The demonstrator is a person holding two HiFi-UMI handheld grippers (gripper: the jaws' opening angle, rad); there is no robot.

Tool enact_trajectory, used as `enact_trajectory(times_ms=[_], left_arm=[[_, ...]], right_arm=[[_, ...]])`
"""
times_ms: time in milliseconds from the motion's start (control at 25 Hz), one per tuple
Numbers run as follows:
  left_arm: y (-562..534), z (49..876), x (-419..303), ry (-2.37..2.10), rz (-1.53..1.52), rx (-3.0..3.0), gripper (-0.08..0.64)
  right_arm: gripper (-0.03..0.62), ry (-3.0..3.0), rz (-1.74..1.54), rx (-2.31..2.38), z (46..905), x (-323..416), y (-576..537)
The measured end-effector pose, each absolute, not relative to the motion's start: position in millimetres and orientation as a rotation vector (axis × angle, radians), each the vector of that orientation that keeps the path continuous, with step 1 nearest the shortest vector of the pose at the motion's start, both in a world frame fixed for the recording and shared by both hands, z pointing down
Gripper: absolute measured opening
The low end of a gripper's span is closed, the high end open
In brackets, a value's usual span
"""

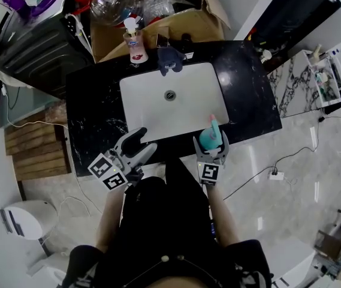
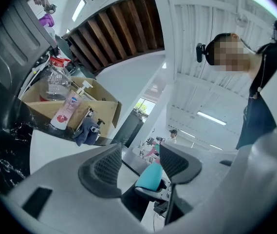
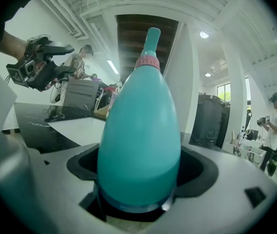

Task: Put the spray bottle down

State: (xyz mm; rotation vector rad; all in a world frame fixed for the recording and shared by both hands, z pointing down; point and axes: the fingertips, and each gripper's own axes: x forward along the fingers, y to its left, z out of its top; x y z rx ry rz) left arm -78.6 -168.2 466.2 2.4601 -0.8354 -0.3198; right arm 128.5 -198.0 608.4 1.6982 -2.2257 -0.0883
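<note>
Gripping the teal spray bottle (image 3: 140, 130) upright between its jaws, the right gripper (image 1: 211, 141) is at lower centre, over the front edge of the black counter (image 1: 98, 95). Left of it, the left gripper (image 1: 141, 144) has its jaws apart, holding nothing. Beyond lies the white sink (image 1: 176, 110).

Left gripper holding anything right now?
No: the jaws of the left gripper stand apart with nothing between them; the bottle is clamped in the right gripper.
</note>
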Motion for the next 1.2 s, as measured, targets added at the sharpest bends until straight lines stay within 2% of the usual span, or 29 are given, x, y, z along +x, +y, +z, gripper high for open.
enact_trajectory(times_ms=[1200], left_arm=[[-165,468,-80,-0.844,-0.333,2.439,0.244]], right_arm=[[0.456,-2.146,0.123,1.574,631,133,-203]])
